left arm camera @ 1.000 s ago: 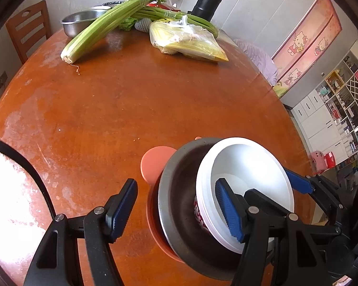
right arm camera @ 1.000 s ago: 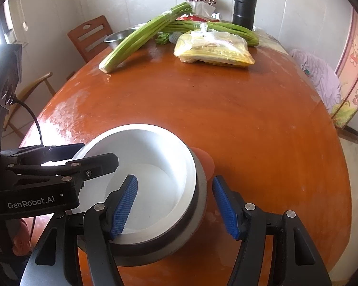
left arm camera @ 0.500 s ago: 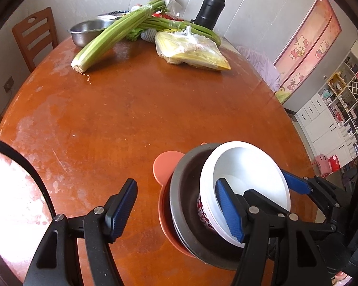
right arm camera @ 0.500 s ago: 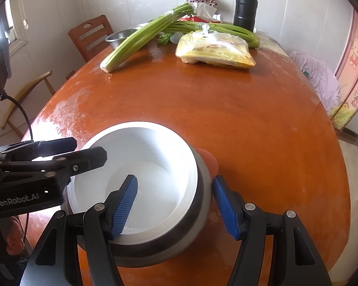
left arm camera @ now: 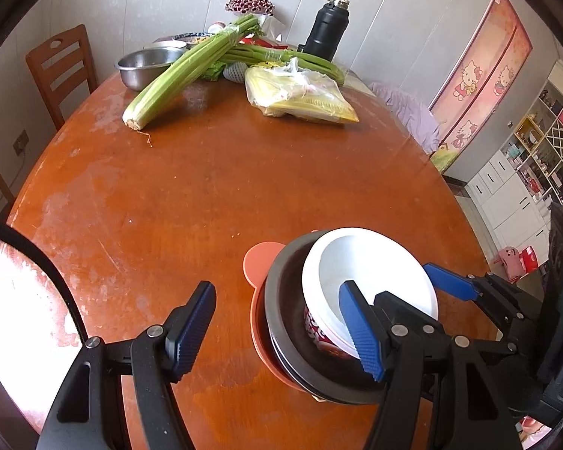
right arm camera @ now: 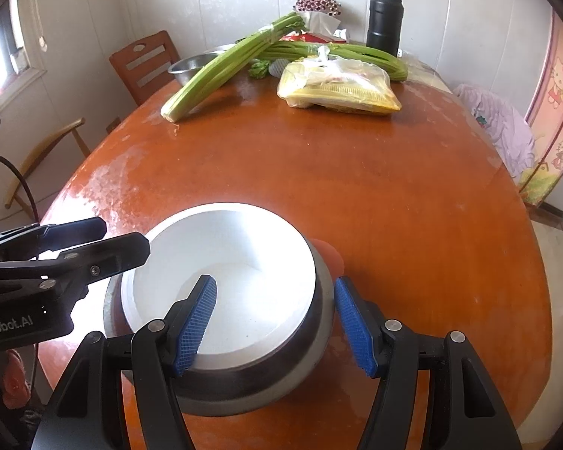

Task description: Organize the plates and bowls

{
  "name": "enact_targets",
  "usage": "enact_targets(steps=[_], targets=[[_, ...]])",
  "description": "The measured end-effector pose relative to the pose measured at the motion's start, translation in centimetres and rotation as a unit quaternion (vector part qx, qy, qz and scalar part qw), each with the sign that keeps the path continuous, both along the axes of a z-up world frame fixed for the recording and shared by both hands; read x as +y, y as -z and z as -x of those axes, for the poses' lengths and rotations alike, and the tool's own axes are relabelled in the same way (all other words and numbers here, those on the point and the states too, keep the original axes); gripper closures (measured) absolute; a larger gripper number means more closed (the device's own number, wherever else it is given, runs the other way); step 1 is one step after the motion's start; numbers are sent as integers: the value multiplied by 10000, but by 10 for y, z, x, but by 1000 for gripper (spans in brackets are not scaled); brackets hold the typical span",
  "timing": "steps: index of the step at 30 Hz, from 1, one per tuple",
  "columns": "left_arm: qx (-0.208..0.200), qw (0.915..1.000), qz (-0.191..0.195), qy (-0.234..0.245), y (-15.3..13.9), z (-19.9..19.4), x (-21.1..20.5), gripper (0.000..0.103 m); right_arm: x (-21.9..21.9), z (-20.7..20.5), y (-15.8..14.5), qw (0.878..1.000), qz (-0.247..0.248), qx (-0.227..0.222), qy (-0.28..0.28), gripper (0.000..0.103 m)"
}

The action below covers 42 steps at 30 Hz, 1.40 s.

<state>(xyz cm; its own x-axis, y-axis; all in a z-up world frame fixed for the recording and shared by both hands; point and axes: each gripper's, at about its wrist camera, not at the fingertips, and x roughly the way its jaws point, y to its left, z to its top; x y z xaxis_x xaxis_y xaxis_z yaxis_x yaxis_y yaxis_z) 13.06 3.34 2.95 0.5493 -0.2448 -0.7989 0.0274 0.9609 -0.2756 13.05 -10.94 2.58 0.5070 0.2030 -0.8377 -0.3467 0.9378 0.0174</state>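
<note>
Three nested dishes at near edge of bench (left arm camera: 206,195): white bowl (right arm camera: 240,262) inside steel bowl (right arm camera: 319,322), orange plate (left arm camera: 261,262) beneath. Right tongs (right arm camera: 274,324) spread, straddling white bowl's near rim, pads clear. Left tongs (left arm camera: 277,332) spread, beside stack, gripping nothing.

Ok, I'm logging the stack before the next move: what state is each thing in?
white bowl: mouth up, nested in the dark metal bowl
dark metal bowl: mouth up, on the orange plate
orange plate: flat on the table, bottom of stack
left gripper: jaws open, empty
right gripper: jaws astride both bowl rims, grip unclear
black flask: upright, capped
</note>
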Motion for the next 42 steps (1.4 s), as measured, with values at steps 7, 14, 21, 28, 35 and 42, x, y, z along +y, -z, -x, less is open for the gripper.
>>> enact_targets(steps=[7, 14, 21, 28, 35, 42], targets=[[-49, 10000, -63, -41, -5, 7, -1, 35, -1, 5, -5, 9999, -72, -73, -14, 36], [-152, 9997, -136, -105, -13, 15, -3, 35, -7, 14, -17, 9995, -128, -282, 16, 36], [-324, 9990, -284, -123, -25, 31, -11, 34, -13, 36, -37, 9980, -211, -602, 33, 36], [-468, 9976, -475, -161, -29, 59, -16, 31, -27, 65, -40, 9966, -317, -746, 118, 36], [-387, 9973, -603, -173, -16, 86, -22, 30, -39, 95, -28, 9963, -344, -749, 237, 36], [-377, 9972, -623, -156, -3, 109, -31, 28, -43, 115, -17, 9954, -220, -848, 391, 36]])
